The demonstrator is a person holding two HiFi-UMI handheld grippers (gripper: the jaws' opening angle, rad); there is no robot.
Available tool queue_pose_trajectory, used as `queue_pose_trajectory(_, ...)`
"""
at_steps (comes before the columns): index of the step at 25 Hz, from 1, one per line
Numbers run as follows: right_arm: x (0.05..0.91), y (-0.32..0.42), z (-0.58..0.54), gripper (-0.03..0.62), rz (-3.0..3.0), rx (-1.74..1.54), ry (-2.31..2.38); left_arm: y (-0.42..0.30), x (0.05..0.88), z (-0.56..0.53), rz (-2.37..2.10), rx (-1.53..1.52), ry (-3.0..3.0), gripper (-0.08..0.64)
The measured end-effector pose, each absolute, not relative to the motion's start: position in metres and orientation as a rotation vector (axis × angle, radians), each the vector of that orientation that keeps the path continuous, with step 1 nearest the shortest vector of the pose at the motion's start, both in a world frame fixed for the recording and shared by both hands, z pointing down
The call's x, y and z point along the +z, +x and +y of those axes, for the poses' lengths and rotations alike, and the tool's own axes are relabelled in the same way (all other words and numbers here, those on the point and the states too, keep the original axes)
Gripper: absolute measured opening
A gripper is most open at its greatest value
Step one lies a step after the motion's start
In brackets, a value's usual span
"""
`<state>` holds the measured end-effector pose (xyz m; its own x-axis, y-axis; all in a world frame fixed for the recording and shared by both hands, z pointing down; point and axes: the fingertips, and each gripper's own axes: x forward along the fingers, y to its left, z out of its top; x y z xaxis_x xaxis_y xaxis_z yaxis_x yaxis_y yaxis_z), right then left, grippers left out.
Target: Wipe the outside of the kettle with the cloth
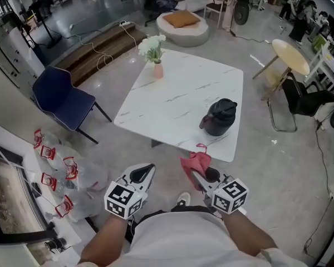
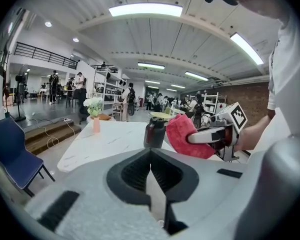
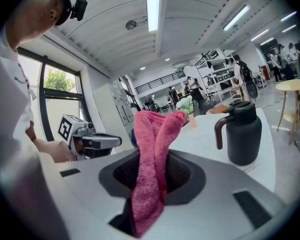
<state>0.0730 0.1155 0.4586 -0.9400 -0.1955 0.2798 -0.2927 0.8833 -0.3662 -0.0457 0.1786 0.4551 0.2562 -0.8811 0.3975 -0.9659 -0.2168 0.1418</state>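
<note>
Head view shows the left hand-held gripper (image 1: 146,170) low in front of the person, its jaws pressed together with nothing between them. Just to its right, the right hand-held gripper (image 1: 196,177) pinches a crumpled pink terry cloth (image 1: 193,161), which sticks up past its jaws. Ahead of that hand-held gripper and slightly to its right, apart from the cloth, a black jug-shaped kettle (image 1: 218,117) stands upright near the corner of the white marble-patterned square surface (image 1: 172,99).
</note>
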Motion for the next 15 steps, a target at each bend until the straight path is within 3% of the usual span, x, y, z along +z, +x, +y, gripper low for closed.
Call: queue_pose_trajectory(15, 0.472, 0.044, 0.034, 0.110, -2.824, 0.670, 0.321, -0.079, 0.467, 0.102, -1.697, 0.377, 2.118, 0.000)
